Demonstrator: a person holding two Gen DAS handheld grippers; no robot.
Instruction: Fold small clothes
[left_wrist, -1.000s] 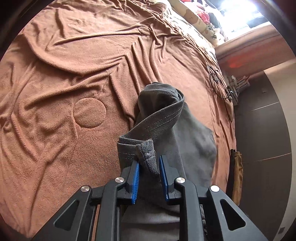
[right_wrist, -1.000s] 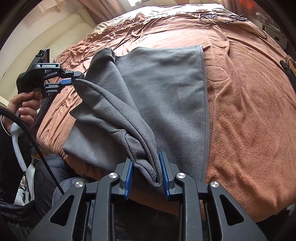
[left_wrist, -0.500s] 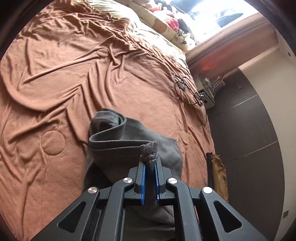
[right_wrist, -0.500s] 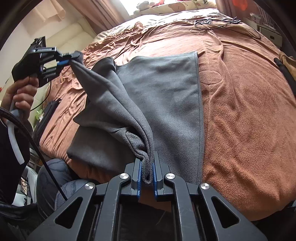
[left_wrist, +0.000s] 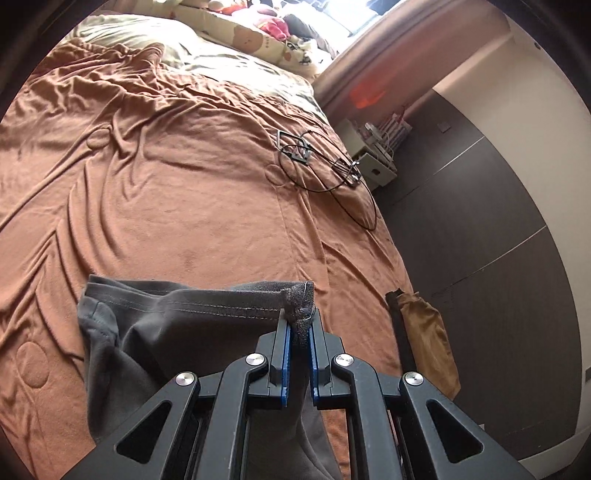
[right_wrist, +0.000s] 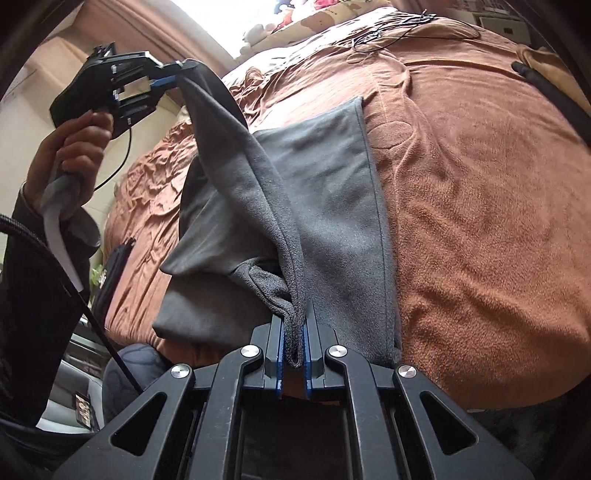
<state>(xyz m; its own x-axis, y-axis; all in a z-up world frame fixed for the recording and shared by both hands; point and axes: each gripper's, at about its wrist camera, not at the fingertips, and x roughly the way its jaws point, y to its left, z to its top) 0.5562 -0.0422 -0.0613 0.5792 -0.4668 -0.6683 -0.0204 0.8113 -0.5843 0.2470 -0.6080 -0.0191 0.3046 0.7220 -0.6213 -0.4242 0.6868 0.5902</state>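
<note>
Left gripper (right_wrist: 173, 75): person's hand (right_wrist: 70, 147) holds it up at the left, above the bed's left side. Blue pads squeezed tight on a bunched corner of the grey fleece garment (right_wrist: 332, 192); left wrist view shows the same pinch (left_wrist: 300, 325), with the stitched hem running off leftward from the pads, nearly level, then dropping to the brown blanket (left_wrist: 184, 203).

Garment: the lifted edge is pulled into one taut line from the left gripper, upper left in the right wrist view, slanting down to the right gripper (right_wrist: 293, 354) at the bed's near edge. That line is the fold ridge. The rest lies flat on the blanket near the near edge, long axis running from the near edge toward the head of the bed. Its straight seamed right edge points the same way. Lower left part hangs slightly over the near edge.

Right gripper: pads fully pinched on a folded edge of the same garment, fabric doubled between them.

Black cables (left_wrist: 325, 173) lie well apart, toward the bed's far right edge. A tan and black item (left_wrist: 424, 343) rests at the right edge.
</note>
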